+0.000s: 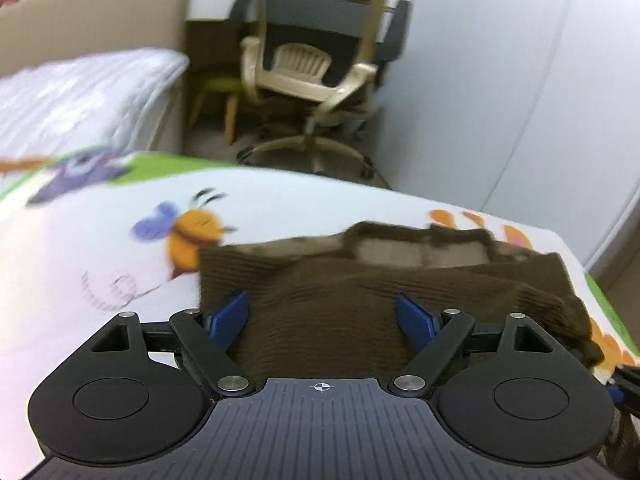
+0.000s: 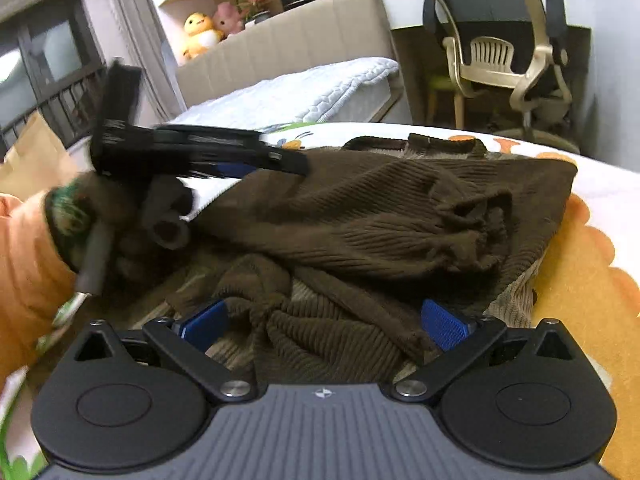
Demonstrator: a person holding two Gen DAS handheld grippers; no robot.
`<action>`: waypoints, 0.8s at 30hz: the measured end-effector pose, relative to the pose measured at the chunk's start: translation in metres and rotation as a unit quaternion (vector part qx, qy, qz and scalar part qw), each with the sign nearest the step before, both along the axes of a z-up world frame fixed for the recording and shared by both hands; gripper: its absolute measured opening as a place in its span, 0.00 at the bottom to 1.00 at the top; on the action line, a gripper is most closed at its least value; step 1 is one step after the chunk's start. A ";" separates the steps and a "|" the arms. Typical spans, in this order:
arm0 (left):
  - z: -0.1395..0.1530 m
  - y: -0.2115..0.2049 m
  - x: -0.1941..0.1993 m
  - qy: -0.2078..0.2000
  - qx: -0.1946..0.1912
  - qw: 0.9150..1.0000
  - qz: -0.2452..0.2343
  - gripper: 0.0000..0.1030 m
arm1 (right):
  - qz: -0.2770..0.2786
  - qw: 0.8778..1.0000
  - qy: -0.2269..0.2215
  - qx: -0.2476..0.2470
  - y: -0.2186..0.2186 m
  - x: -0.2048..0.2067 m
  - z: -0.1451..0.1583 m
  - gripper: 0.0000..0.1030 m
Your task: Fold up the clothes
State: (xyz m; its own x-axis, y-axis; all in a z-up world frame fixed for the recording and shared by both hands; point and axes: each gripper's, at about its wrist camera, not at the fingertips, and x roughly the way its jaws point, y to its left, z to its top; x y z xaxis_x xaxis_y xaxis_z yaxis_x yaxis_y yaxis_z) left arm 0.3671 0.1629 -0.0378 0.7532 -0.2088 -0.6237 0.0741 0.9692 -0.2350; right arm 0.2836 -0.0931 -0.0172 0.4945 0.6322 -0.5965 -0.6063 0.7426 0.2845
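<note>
Brown ribbed sweater (image 2: 400, 216) lies bunched on your cartoon-print sheet (image 1: 280, 208); your left gripper (image 1: 322, 320) and right gripper (image 2: 324, 326) hover over it, jaws spread wide, gripping nothing

You are looking at a sweater (image 2: 384, 216) lying on a printed sheet (image 1: 280, 204); a bed (image 2: 304, 88) is standing behind it, an office chair (image 2: 504, 48) sitting right of the bed.

Surface: white cartoon-print sheet (image 1: 280, 204), bee motif. On it: 1 brown ribbed sweater (image 2: 380, 208), partly folded, bunched.
</note>
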 end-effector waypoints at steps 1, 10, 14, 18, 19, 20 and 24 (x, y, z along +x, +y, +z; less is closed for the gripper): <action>0.000 0.007 -0.005 0.001 -0.008 1.000 0.002 0.84 | 0.001 1.000 -0.002 -0.004 0.001 -0.001 0.001 1.00; 0.006 0.017 -0.128 0.017 0.078 0.994 -0.070 0.85 | -0.069 0.976 -0.183 -0.092 -0.010 -0.061 0.039 0.97; -0.009 0.011 -0.165 0.004 0.134 0.987 -0.089 0.83 | -0.098 0.972 -0.145 -0.156 -0.025 -0.059 0.023 0.60; -0.011 0.014 -0.171 -0.001 0.117 0.991 -0.063 0.81 | -0.105 0.981 -0.087 -0.136 -0.045 -0.045 0.000 0.51; -0.011 0.014 -0.173 -0.002 0.114 0.992 -0.058 0.79 | -0.104 0.984 -0.078 -0.123 -0.048 -0.044 0.001 0.43; -0.010 0.012 -0.176 -0.005 0.115 0.992 -0.056 0.71 | -0.100 0.986 -0.072 -0.114 -0.050 -0.046 0.000 0.33; -0.005 0.001 -0.194 -0.005 0.119 0.992 -0.052 0.28 | -0.087 0.985 -0.082 -0.123 -0.048 -0.063 0.001 0.17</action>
